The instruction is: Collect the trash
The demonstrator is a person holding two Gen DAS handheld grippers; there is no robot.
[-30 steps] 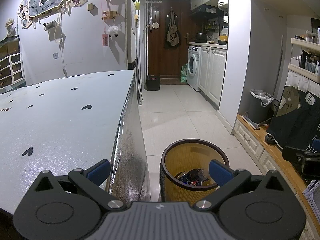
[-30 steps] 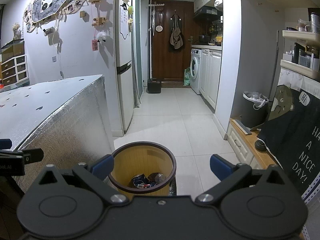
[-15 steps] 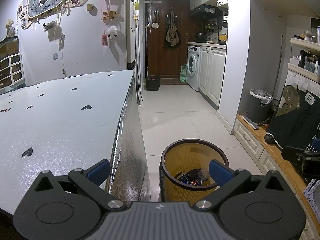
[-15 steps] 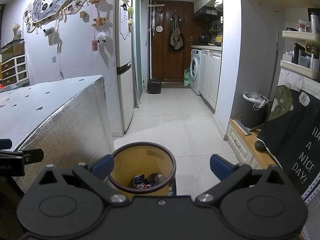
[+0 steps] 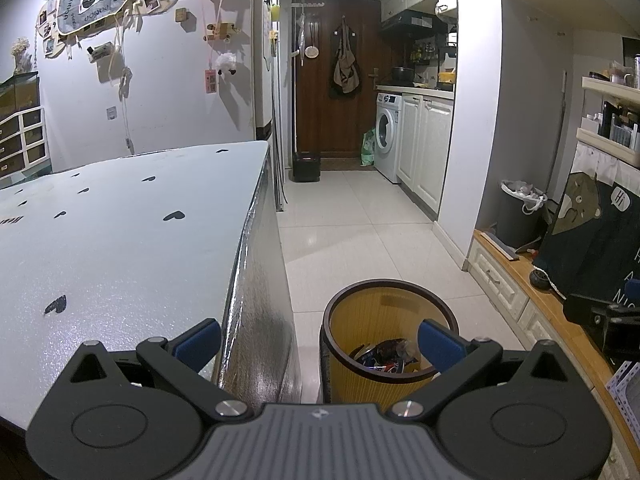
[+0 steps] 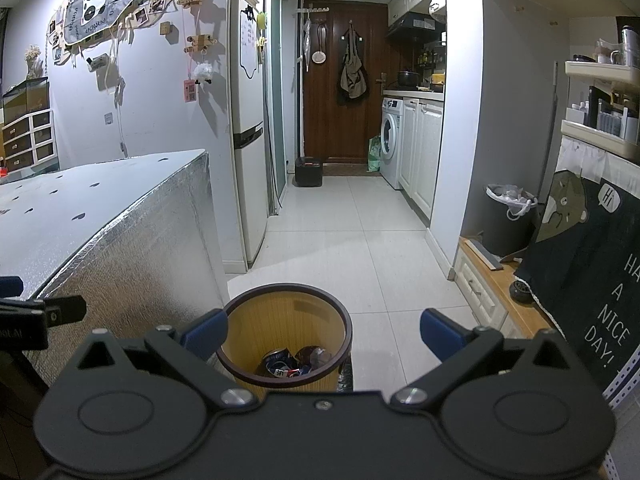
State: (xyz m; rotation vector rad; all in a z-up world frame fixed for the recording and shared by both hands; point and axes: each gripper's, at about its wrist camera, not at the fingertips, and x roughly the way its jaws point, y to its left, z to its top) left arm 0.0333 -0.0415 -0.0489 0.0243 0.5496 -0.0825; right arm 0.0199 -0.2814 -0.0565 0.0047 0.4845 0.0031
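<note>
1. Below both tools, at about 6 o'clock in each wrist view, stands the yellow bin (image 5: 390, 334) on the tiled floor (image 5: 344, 236), just beside the foil-sided table (image 5: 120, 248).
2. I see my left gripper (image 5: 319, 340) with its blue pads spread wide and nothing between them; one pad sits over the table edge, the other over the bin's mouth.
3. My right gripper (image 6: 324, 330) is likewise spread and empty, hanging over the bin with its rim at about 7 o'clock of the gap.
4. Crumpled wrappers and a can, the trash (image 6: 296, 362), lie at the bottom of the bin. I can find no loose trash on the table top or on the floor, so I judge the collecting is at or near its end.
5. Risks as I judge them:
   - If I lower either tool now, a pad could catch the dark rim (image 5: 328, 312) and tip the light bin, spilling what is in it.
   - Swinging the left tool toward 9 o'clock could scrape the foil edge of the table.
   - The right tool's tip shows at 3 o'clock in the left view, so the two are near; a careless turn could knock them together.
   - A second, dark bin (image 6: 510, 216) at 2 o'clock could be taken for the target.
</note>
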